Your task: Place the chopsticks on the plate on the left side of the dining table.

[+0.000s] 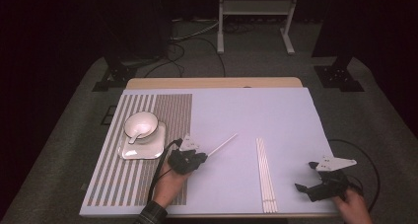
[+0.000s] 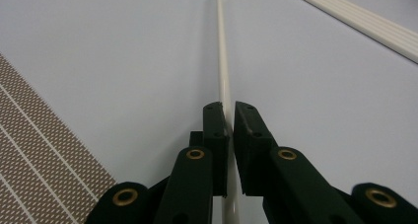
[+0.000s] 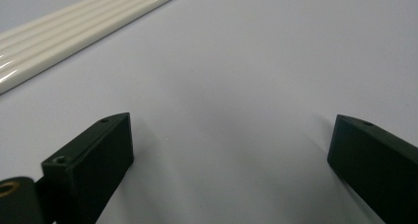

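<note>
One chopstick lifted, bundle waits

Left gripper (image 1: 197, 159) clamps a chopstick (image 1: 223, 145); beside it, remaining chopsticks (image 1: 265, 174) lie unmoved; right gripper (image 1: 309, 177) gapes, empty

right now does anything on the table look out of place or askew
Only one chopstick: it sits diagonally, apart from the neat bundle, because the left tool is shut on it. Bowl and spoon sit tidy on the plate. Nothing looks spilled or damaged.
</note>
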`<state>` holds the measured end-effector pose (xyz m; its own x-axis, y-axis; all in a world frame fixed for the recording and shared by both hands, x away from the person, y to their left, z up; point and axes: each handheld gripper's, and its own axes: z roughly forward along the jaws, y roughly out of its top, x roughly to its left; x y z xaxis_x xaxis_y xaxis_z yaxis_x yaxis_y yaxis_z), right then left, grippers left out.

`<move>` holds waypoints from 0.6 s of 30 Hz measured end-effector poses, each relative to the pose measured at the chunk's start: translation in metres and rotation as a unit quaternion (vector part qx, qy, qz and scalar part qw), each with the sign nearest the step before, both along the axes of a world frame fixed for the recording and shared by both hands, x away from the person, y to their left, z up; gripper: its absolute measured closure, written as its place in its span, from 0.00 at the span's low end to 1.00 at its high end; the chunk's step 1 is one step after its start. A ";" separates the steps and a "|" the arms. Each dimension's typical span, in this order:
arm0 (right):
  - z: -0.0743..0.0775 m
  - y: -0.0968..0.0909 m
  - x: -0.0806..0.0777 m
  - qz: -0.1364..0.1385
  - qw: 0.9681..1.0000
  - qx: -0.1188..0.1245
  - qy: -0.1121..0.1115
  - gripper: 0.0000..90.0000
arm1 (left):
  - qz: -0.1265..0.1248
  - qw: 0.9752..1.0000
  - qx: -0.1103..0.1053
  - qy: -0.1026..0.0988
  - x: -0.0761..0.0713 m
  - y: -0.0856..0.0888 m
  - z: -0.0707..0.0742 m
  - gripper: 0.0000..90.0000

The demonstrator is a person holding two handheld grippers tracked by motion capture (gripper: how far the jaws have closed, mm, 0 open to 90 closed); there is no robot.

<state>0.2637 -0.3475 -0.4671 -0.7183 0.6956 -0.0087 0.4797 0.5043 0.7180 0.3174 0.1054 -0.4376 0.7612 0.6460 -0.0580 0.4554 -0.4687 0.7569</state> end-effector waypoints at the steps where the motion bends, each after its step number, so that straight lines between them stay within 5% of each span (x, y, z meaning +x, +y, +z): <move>1: 0.000 0.000 0.000 0.000 1.000 0.000 0.000 0.02 | 0.000 1.000 0.000 0.000 0.000 0.000 0.000 0.93; 18: 0.000 0.000 0.000 0.000 1.000 0.000 0.000 0.02 | -0.002 1.000 0.000 -0.002 -0.005 0.014 0.007 0.93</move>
